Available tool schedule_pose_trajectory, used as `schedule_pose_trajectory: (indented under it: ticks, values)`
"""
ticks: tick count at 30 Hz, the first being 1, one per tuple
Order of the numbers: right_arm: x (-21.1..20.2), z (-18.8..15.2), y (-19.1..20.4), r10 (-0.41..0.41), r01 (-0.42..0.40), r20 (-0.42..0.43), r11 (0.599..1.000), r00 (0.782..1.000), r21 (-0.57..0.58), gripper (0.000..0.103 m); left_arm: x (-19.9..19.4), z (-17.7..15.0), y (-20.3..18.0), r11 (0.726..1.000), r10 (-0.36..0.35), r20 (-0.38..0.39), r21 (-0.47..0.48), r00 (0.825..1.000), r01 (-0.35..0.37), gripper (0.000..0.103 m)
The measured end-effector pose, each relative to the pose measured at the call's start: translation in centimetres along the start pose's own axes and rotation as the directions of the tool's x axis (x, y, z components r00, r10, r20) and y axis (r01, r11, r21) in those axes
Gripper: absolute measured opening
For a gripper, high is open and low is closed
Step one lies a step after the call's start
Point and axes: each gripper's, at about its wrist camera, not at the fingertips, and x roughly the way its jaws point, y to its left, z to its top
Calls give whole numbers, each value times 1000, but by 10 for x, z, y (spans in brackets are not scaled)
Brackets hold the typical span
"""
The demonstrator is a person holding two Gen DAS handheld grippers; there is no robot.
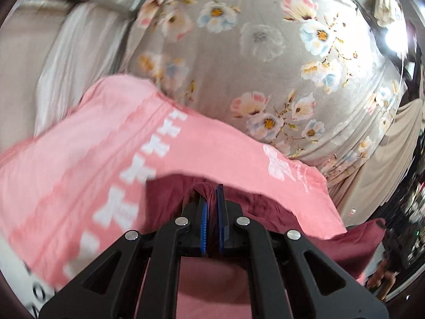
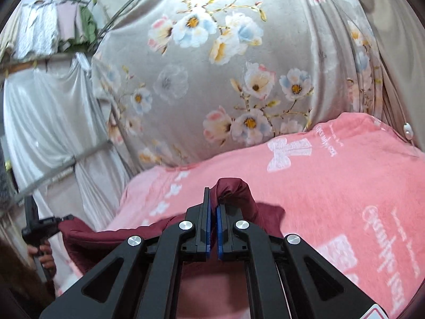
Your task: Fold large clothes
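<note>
**Both grippers clamped on the maroon garment**

My left gripper (image 1: 212, 194) has its blue-padded jaws pinched together on a fold of the maroon garment (image 1: 265, 204), which bunches up between the fingertips and spreads off to the gripper's right and slightly below it. My right gripper (image 2: 213, 199) is likewise closed on the same garment (image 2: 233, 188); a knot of the dark red cloth bulges just ahead of and to the right of its tips, and the rest trails away to its left, sagging in a band.

At the far left end of that band, in the right wrist view, I can see the other gripper (image 2: 39, 226) with the hand (image 2: 42, 255) that holds it, so the cloth hangs stretched between my two tools (the slack looks modest, though the fisheye bends everything).

Under and beyond both grippers lies a pink blanket (image 2: 332, 186) with white bow prints and lettering; the garment rests on it near each gripper. In the left view the blanket (image 1: 79, 146) is blurred on the gripper's left side. Ahead of both grippers hangs a grey floral curtain (image 1: 265, 53), and further left of the right gripper a plain white drape (image 2: 39, 119), with some clothes on a line (image 2: 53, 26) above that.
</note>
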Motion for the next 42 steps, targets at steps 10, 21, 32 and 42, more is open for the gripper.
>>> schedule_pose_trajectory:
  ticks: [10, 21, 32, 42]
  values:
    - [216, 10, -73, -182, 213, -177, 961, 967, 176, 3, 218, 35, 0, 944, 328, -149, 86, 933, -318, 7]
    - [323, -32, -113, -279, 347, -327, 921, 903, 174, 3, 333, -15, 34, 879, 478, -277, 156, 834, -451, 8]
    - [347, -74, -130, -305, 386, -372, 908, 877, 165, 3, 355, -43, 43, 877, 480, -251, 165, 841, -451, 11]
    - [350, -81, -138, -295, 385, -375, 903, 879, 191, 2, 356, -45, 45, 881, 473, -237, 150, 849, -449, 12]
